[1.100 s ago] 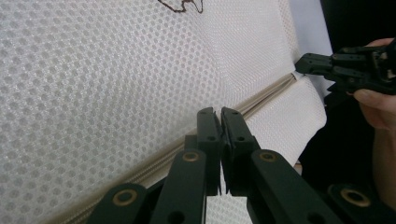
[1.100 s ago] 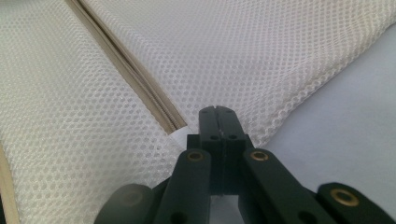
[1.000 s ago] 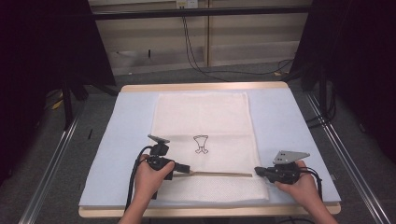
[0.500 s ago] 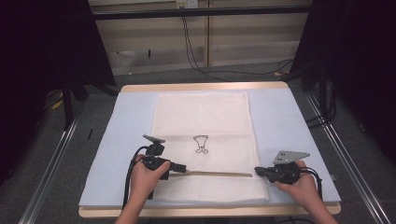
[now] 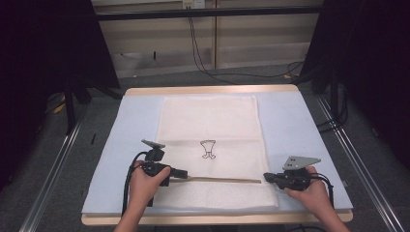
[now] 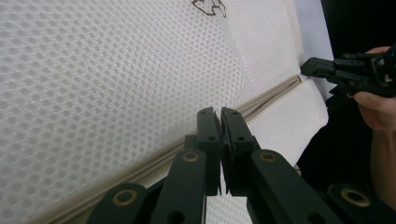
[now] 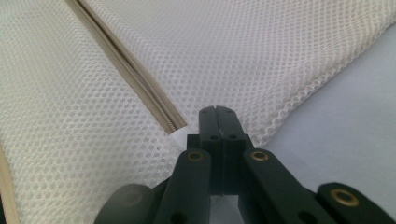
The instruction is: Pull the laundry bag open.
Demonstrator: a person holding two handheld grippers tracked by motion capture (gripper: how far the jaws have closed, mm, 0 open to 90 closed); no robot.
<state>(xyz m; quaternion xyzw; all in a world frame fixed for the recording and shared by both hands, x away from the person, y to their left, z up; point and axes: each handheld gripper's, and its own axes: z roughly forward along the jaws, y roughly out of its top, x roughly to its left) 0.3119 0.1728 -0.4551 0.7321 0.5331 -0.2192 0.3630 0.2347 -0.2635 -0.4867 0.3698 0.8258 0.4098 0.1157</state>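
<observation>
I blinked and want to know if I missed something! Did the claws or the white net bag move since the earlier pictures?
Hardly. The left claw edged slightly away from the person along the zipper. Nothing was grabbed or let go. The right claw stayed shut at the zipper's other end, and the white net bag lies flat as before.

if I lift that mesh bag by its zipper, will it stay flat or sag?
The mesh bag would probably sag: it is thin open netting lying limp with fold creases. It looks light. The zipper band seems its stiffest part, so it may hang from that line between the left gripper and right gripper.
</observation>
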